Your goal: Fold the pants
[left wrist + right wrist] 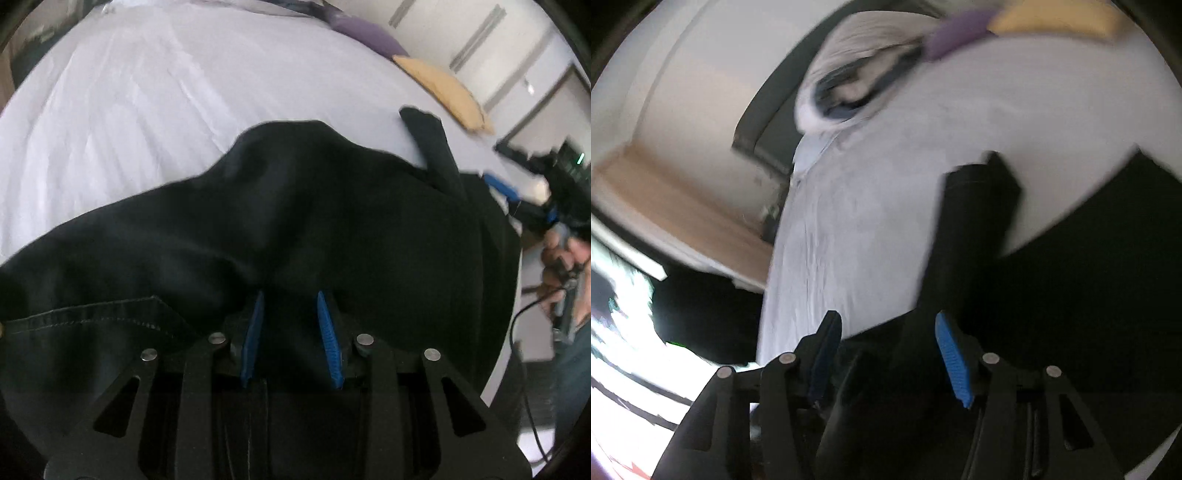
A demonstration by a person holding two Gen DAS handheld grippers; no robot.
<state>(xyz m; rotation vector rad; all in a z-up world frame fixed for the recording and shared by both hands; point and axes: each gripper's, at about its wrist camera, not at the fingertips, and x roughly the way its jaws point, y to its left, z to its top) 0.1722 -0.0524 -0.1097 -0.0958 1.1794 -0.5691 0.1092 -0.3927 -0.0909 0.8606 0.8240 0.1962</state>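
Running matte black linkage arms with round silver pins on both the left gripper [290,295] and right gripper [886,321], ribbed blue pads [330,341] inside; wearing blue jeans [574,373] at 3 o'clock.

Black pants [295,206] on white sheet [129,92]; purple pillow [365,35], tan pillow [447,92].

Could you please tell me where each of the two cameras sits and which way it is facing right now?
Left wrist: sits on the left gripper, looking steeply down its blue pads, which have the black pants between them, across the white bed; the other hand with its device shows at right.
Right wrist: sits on the right gripper, tilted and blurred, looking over the bed edge toward the wall; its jaws straddle dark pants fabric.
Shared: bed, pants, purple pillow, tan pillow.
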